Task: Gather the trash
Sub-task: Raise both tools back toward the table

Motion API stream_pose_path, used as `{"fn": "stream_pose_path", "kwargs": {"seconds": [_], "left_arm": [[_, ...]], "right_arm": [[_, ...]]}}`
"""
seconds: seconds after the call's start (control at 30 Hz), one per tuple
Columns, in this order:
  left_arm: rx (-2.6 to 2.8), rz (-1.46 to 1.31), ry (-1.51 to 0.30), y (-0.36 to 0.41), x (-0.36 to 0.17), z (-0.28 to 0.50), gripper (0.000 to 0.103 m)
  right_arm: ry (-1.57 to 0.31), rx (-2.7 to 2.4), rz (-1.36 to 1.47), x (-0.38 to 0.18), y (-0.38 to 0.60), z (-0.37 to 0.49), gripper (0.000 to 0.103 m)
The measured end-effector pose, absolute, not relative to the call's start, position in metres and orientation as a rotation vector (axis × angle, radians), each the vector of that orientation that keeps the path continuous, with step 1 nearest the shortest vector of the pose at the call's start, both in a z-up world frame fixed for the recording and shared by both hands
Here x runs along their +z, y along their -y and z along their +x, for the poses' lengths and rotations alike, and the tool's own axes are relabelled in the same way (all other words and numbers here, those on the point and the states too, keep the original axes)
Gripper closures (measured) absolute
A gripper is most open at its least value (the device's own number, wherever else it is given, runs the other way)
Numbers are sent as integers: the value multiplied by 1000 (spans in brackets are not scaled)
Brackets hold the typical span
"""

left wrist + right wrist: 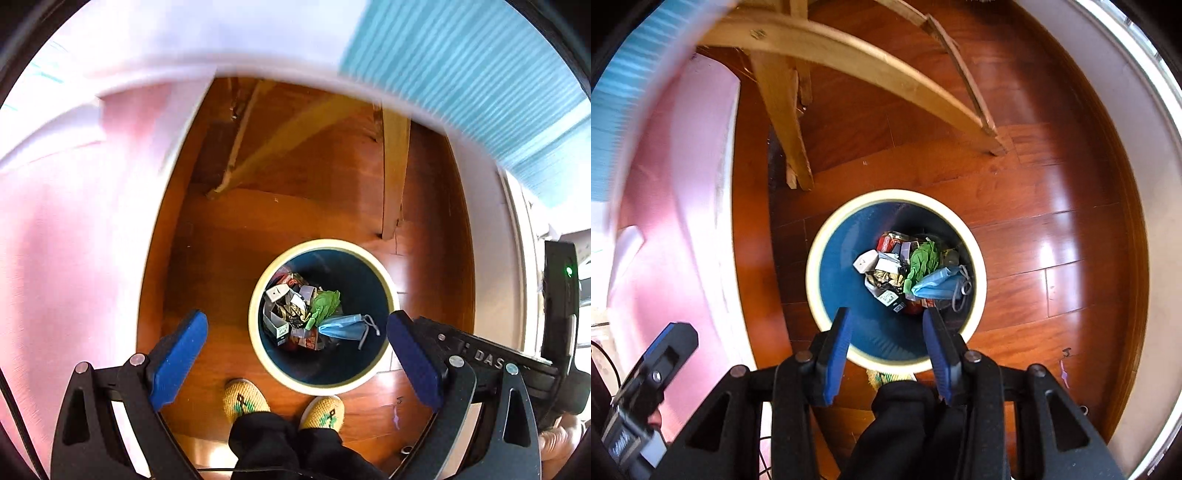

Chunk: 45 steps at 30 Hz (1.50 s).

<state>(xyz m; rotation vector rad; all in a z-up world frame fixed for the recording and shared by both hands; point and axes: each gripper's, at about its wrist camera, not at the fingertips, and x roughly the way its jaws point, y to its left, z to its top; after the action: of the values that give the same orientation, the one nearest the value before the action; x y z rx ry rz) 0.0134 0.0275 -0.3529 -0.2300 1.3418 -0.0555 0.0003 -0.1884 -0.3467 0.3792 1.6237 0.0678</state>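
Two grippers, left [297, 360] and right [886, 356], hang empty, jaws parted, above your bin [384, 275]; mask [341, 326] looks light, limp — pinch its bunched middle, not its loops.

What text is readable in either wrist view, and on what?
"DAS": on the black body of the right tool, seen from the left wrist view; the rest is cut off.
Lettering on the left tool, seen from the right wrist view: too blurred to read.
Print on the small boxes and red can in the bin: too small to read.
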Motion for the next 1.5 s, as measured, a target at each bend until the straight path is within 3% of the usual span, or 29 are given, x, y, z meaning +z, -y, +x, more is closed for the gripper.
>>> {"fn": "stream_pose_path", "kwargs": {"seconds": [0.37, 0.8, 1.1, 1.5], "left_arm": [[-101, -205, -1198, -35, -194, 9, 6], [-199, -81, -976, -30, 3, 39, 6], [-218, -37, -892, -38, 69, 69, 6], [-295, -44, -860, -13, 104, 139, 6]], "right_arm": [[-1537, 107, 373, -191, 199, -5, 63], [-1257, 116, 392, -19, 207, 22, 63], [-1083, 73, 401, 42, 209, 48, 63], [-973, 54, 372, 75, 229, 119, 63]]}}
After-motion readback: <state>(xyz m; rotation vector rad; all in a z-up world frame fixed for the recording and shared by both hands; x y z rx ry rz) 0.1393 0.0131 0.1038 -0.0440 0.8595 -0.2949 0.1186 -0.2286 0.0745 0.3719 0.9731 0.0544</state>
